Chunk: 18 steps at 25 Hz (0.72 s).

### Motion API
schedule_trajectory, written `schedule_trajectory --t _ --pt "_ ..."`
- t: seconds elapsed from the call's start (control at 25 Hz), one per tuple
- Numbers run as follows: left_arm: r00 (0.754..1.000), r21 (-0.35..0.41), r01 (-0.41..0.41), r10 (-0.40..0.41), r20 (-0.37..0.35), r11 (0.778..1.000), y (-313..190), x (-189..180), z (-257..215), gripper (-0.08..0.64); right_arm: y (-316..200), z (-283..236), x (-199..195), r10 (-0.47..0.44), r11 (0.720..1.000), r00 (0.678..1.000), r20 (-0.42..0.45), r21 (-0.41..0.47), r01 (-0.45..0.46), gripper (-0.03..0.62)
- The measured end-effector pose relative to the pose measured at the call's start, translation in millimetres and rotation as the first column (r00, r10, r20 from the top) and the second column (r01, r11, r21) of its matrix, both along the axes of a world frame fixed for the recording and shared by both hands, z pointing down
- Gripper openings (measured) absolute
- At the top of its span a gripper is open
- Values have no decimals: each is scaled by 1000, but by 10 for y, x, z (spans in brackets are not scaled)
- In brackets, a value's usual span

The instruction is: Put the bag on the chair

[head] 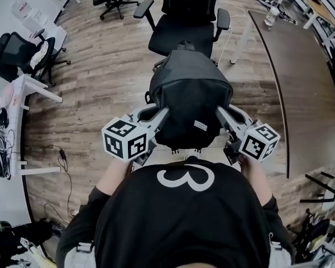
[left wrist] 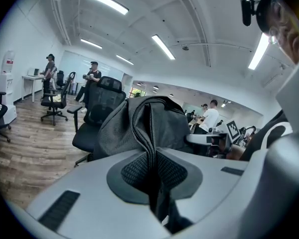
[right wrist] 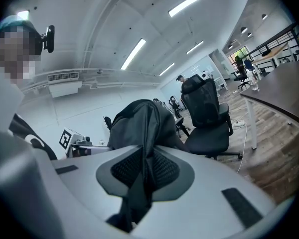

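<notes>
A dark grey backpack (head: 190, 96) hangs in the air in front of me, held from both sides. My left gripper (head: 161, 116) is shut on the bag's left edge, with the fabric (left wrist: 152, 156) pinched between its pads. On the other side my right gripper (head: 223, 116) is shut on the bag's right edge, a fold of fabric (right wrist: 144, 163) clamped in its jaws. Just beyond the bag stands a black mesh office chair (head: 181, 24) with an empty seat. That chair (left wrist: 97, 118) is behind the bag in the left gripper view, and the same chair (right wrist: 207, 118) is to the bag's right in the right gripper view.
A long dark table (head: 301, 77) runs along the right, with a bottle (head: 272, 15) near its far end. White desks (head: 28, 94) and more black chairs (head: 22, 54) stand at left. Cables (head: 61, 161) lie on the wood floor. Several people (left wrist: 92, 76) stand in the room's background.
</notes>
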<state>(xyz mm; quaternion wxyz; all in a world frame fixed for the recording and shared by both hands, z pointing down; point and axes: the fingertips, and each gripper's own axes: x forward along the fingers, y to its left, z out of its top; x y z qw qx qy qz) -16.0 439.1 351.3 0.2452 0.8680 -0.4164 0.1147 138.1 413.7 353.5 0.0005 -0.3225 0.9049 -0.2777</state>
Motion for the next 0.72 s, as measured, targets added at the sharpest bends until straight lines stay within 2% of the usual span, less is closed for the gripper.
schedule_trajectory --t 0.4,0.72 --pt "999 -34 52 -52 2 998 -996 342 99 43 -1046 83 328 -50 999 999 -3 -22 50 66" --pt "998 -21 59 -59 7 998 -1023 377 105 43 -1082 96 358 -64 998 998 -3 -9 64 66"
